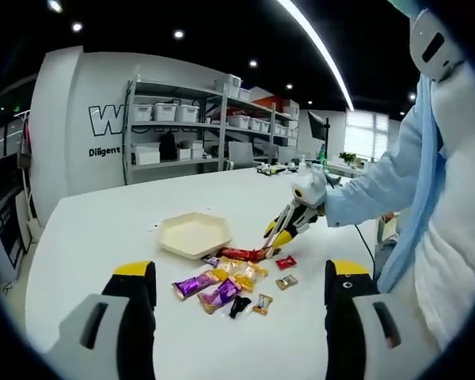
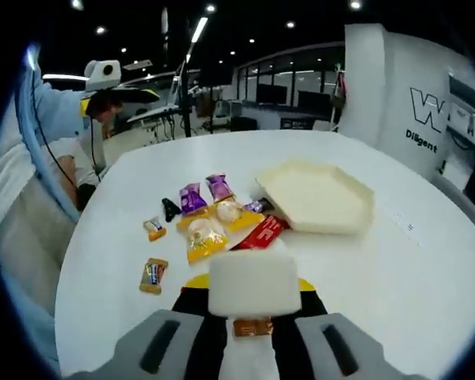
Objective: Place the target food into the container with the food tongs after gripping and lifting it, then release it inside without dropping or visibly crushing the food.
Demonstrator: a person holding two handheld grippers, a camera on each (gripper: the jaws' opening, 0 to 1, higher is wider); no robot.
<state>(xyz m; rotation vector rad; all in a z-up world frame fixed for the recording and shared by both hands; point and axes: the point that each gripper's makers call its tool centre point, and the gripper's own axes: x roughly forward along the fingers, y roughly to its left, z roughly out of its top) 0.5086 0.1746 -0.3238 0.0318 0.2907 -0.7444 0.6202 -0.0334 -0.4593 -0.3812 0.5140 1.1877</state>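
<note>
In the left gripper view, the left hand-held gripper [image 1: 241, 305] stands open and empty above the desk [image 1: 95, 229], while the right hand-held gripper [image 1: 279, 233] reaches down to the red packet [image 1: 244, 254] at the near edge of the snack pile [image 1: 229, 285], just beside the tray [image 1: 194, 235]. In the right gripper view, the right hand-held gripper [image 2: 253, 317] appears to hold the tongs [image 2: 253, 294], whose white tips sit at that red packet [image 2: 261, 232]; whether they have closed on it cannot be told. A good grip would be light, followed by a straight lift and a release low inside the tray [image 2: 317, 198].
</note>
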